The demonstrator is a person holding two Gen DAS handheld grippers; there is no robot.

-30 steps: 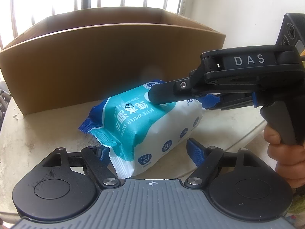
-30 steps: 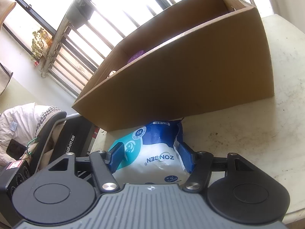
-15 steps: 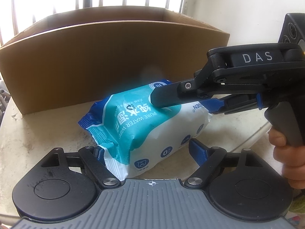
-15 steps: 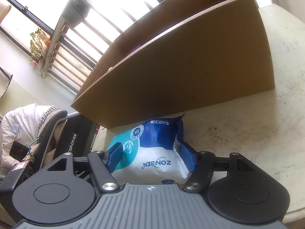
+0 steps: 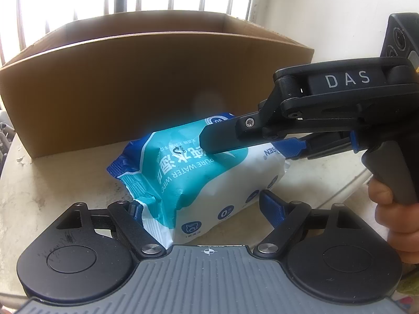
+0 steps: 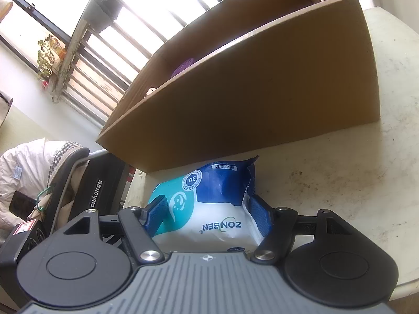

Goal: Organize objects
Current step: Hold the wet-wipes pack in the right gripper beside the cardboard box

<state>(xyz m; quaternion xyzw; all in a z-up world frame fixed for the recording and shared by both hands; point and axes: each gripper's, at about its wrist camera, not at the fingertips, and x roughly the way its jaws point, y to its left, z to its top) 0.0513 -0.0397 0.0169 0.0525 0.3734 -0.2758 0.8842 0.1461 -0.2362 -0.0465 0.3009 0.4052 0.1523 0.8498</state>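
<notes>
Wipes pack (image 6: 209,209) between right claw (image 6: 207,216) (loosening).

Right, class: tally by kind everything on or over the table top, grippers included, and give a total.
Wet wipe pack: 1
Cardboard box: 1
Handheld grippers: 2, left gripper and right gripper
Total: 4

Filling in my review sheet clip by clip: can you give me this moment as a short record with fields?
item: wet wipes pack, on the table, outside the box
container: open cardboard box behind the pack; something purple inside
left tongs: pack's near end between them, jaws have just been opening
right tongs: pack's other end between them, jaws have just been opening
progress: pack not yet boxed
</notes>
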